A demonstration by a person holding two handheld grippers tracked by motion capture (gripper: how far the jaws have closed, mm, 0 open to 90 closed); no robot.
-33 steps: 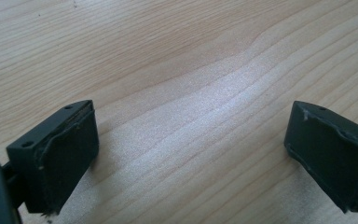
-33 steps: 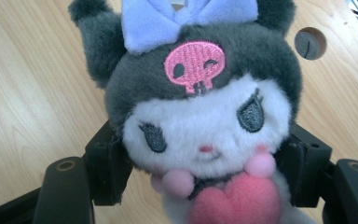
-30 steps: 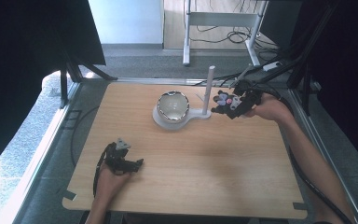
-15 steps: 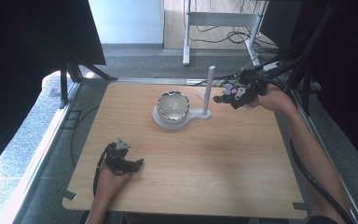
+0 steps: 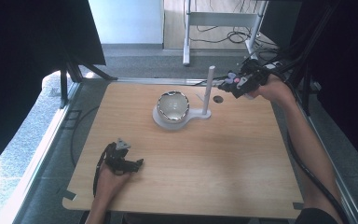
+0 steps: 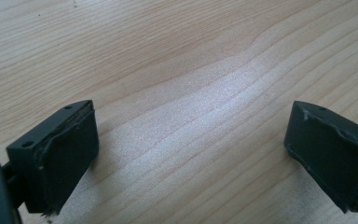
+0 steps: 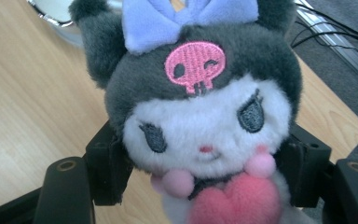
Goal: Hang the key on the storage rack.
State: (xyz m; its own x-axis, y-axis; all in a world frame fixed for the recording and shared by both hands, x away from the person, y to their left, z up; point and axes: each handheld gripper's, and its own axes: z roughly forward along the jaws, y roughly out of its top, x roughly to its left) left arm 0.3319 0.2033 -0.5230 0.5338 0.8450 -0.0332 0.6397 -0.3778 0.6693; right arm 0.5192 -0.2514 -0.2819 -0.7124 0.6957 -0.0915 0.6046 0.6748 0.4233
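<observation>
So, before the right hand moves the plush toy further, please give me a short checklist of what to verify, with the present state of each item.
1. Right gripper grips the plush toy from both sides: ok.
2. Toy is lifted off the table: ok.
3. Toy is apart from the white post: ok.
4. Shiny bowl sits on its white stand: ok.
5. Left gripper is open with nothing between its fingers, resting on the table: ok.
6. Bowl is empty inside: cannot tell.

Light wooden table (image 5: 223, 172), grain running lengthwise. On it: a white stand (image 5: 193, 114) with an upright post near the far edge, a shiny metal bowl (image 5: 173, 106) seated on its round base. The left gripper (image 5: 137, 163) rests on the near left part.
</observation>
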